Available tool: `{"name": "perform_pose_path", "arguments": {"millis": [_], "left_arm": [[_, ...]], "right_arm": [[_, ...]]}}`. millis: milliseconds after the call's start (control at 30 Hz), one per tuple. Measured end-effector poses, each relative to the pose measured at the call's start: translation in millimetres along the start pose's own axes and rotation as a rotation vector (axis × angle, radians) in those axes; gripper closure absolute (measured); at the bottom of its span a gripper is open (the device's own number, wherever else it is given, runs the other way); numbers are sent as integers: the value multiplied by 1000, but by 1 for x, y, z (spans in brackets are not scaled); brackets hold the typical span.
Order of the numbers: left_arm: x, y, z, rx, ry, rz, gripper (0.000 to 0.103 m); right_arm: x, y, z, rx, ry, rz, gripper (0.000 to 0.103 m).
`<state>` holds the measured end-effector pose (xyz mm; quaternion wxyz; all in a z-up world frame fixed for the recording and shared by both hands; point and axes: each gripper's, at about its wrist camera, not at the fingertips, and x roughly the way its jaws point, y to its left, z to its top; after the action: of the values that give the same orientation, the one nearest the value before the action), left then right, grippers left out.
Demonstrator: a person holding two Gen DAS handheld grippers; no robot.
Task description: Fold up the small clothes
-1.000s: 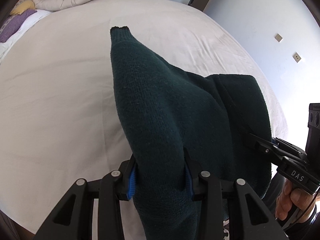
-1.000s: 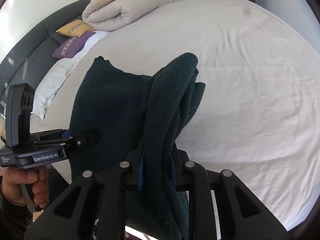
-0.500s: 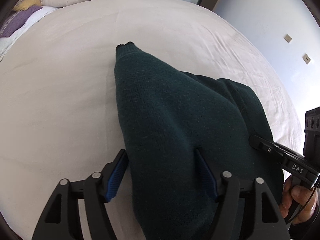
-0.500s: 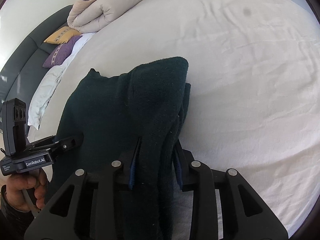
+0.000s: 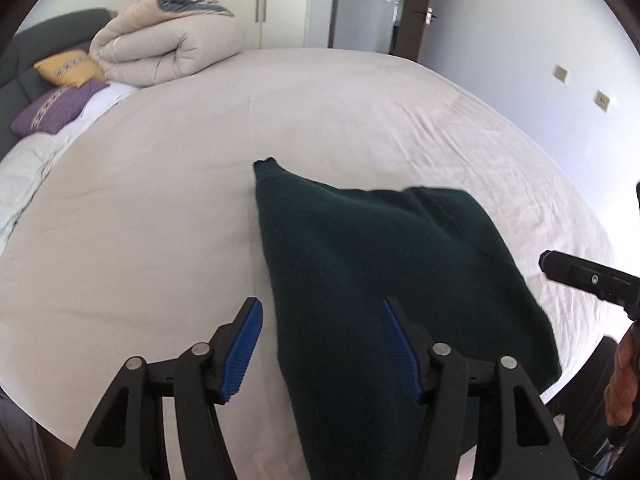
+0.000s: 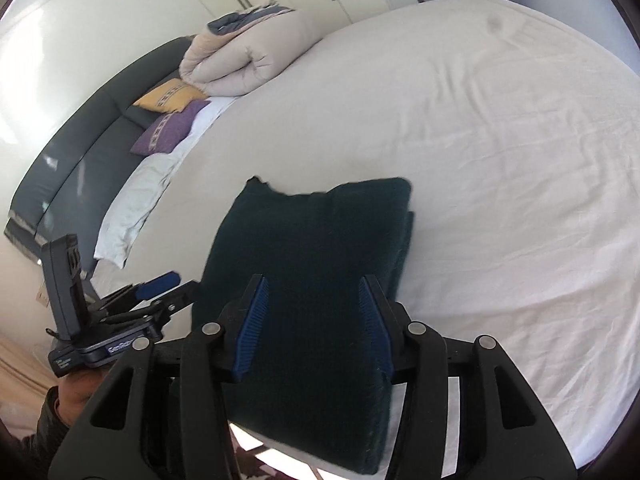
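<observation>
A dark green knitted garment (image 5: 372, 264) lies folded on the white bed sheet (image 5: 160, 208), near the bed's front edge; it also shows in the right wrist view (image 6: 320, 264). My left gripper (image 5: 322, 344) is open, its blue pads apart, one on each side of the garment's near left edge, not gripping it. My right gripper (image 6: 312, 324) is open above the garment's near end, its pads clear of the cloth. The left gripper (image 6: 160, 296) shows at the left of the right wrist view, and the right gripper's tip (image 5: 580, 276) at the right of the left wrist view.
A rolled beige duvet (image 5: 168, 52) lies at the head of the bed with a yellow cushion (image 5: 68, 68) and a purple cushion (image 5: 56, 108). A dark headboard (image 6: 80, 136) runs behind them. Wardrobe doors (image 5: 240, 0) and a door (image 5: 412, 12) stand beyond.
Both grippers were shut on the garment and held it up. They lowered it onto the bed, opened and let go. Both have drawn back a little.
</observation>
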<state>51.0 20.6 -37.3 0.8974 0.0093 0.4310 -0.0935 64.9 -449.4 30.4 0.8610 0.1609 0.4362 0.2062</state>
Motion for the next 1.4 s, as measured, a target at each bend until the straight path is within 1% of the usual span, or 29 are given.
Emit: {"name": "perform_pose_path", "arguments": {"millis": [33, 67, 167, 200, 233, 300, 400, 500, 567, 633, 667, 700, 733, 767, 833, 867, 900, 933, 967, 1000, 1033, 1067, 1100, 1133, 1200, 1267, 1300, 1333, 1400], "left_arm": [[7, -5, -4, 19, 29, -7, 41], [14, -7, -8, 20, 56, -17, 47], [26, -9, -19, 43, 87, 17, 46], [27, -9, -21, 45, 85, 17, 44], [27, -9, -21, 47, 85, 17, 44], [32, -11, -21, 57, 88, 28, 39], [33, -8, -23, 33, 84, 29, 36], [19, -6, -27, 1, 50, 10, 37], [4, -5, -29, -15, -2, 0, 37], [-22, -4, -30, -16, -104, 27, 35], [-37, -4, -30, -12, -168, 53, 26], [-54, -5, -30, -8, -241, 86, 8], [-72, -6, -28, -5, -316, 127, 0], [-91, -7, -27, 0, -401, 163, 0], [-125, -11, -24, 6, -536, 203, 0], [-138, -12, -22, 1, -578, 226, 0], [-149, -14, -19, -6, -604, 244, 0], [-159, -16, -15, -10, -621, 250, 0], [-167, -18, -13, -15, -630, 251, 0], [-175, -19, -11, -25, -636, 253, 0], [-183, -22, -12, -37, -650, 252, 0], [-190, -23, -13, -42, -674, 242, 0], [-195, -23, -14, -45, -702, 226, 0], [-201, -23, -14, -48, -716, 223, 0], [-206, -27, -13, -37, -697, 244, 0], [-203, -30, -12, -21, -656, 276, 0], [-200, -32, -12, -5, -637, 293, 0], [-195, -31, -13, 2, -622, 300, 0], [-183, -29, -13, -4, -559, 310, 0]], "right_arm": [[4, 8, -6, -21, 17, 10, 57], [9, 13, -12, -38, 35, 11, 57], [34, 10, -30, -26, 114, -40, 61], [42, 2, -35, -6, 139, -53, 69], [48, -6, -41, 7, 146, -67, 70], [48, -17, -48, 18, 127, -47, 70], [50, -16, -51, -13, 116, -61, 70], [47, -10, -51, -32, 108, -82, 68], [34, -6, -49, -25, 83, -80, 68], [15, 1, -47, -46, 25, -107, 65], [4, 6, -46, -66, -13, -128, 64], [-8, 12, -44, -89, -57, -149, 62], [-22, 20, -42, -117, -112, -169, 61], [-36, 28, -40, -144, -171, -190, 58], [-64, 46, -38, -199, -306, -239, 34], [-80, 56, -38, -225, -386, -262, 28], [-94, 65, -40, -247, -461, -272, 17], [-109, 74, -43, -271, -551, -278, 6], [-124, 84, -47, -302, -652, -280, 0], [-140, 95, -54, -342, -761, -289, 0], [-150, 104, -59, -378, -827, -307, 0], [-159, 115, -62, -422, -876, -339, 0], [-164, 122, -62, -450, -891, -357, 0], [-170, 128, -62, -469, -888, -358, 0], [-178, 133, -58, -457, -850, -321, 0], [-179, 130, -52, -404, -757, -248, 0], [-176, 128, -50, -380, -715, -232, 0], [-170, 125, -49, -350, -673, -245, 0], [-157, 115, -47, -309, -603, -286, 0]]}}
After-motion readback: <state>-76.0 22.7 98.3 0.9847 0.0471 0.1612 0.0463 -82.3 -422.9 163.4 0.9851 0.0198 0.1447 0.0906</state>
